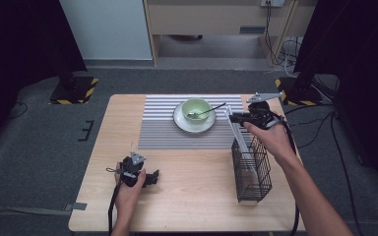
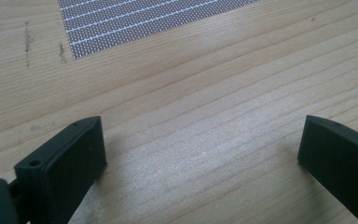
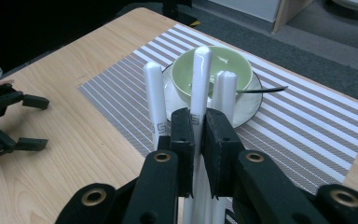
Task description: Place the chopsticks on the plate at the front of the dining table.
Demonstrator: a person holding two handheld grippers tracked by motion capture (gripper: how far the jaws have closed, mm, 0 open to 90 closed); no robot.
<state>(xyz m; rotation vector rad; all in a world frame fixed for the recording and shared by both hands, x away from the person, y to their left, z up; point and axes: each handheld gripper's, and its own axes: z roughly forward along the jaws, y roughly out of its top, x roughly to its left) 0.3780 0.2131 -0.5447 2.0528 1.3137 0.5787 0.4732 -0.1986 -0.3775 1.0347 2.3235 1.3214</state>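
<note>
My right gripper (image 1: pixel 232 118) (image 3: pixel 198 122) is shut on the middle one of three white chopsticks (image 3: pixel 201 79), which stand upright out of a black wire basket (image 1: pixel 251 169) at the table's right. Past them a green bowl (image 1: pixel 197 109) (image 3: pixel 230 65) sits on a white plate (image 1: pixel 182 121) (image 3: pixel 254 105), with a dark spoon (image 1: pixel 211 111) (image 3: pixel 266 88) leaning in it. My left gripper (image 1: pixel 153 178) (image 2: pixel 203 140) rests low over bare wood near the front left, open with nothing between its fingers; in the right gripper view the left gripper (image 3: pixel 39 122) lies at the left.
A grey striped placemat (image 1: pixel 162 129) (image 2: pixel 144 18) (image 3: pixel 121 88) lies under the plate across the far half of the wooden table (image 1: pixel 197 201). Black stands and cables are on the floor beyond the table.
</note>
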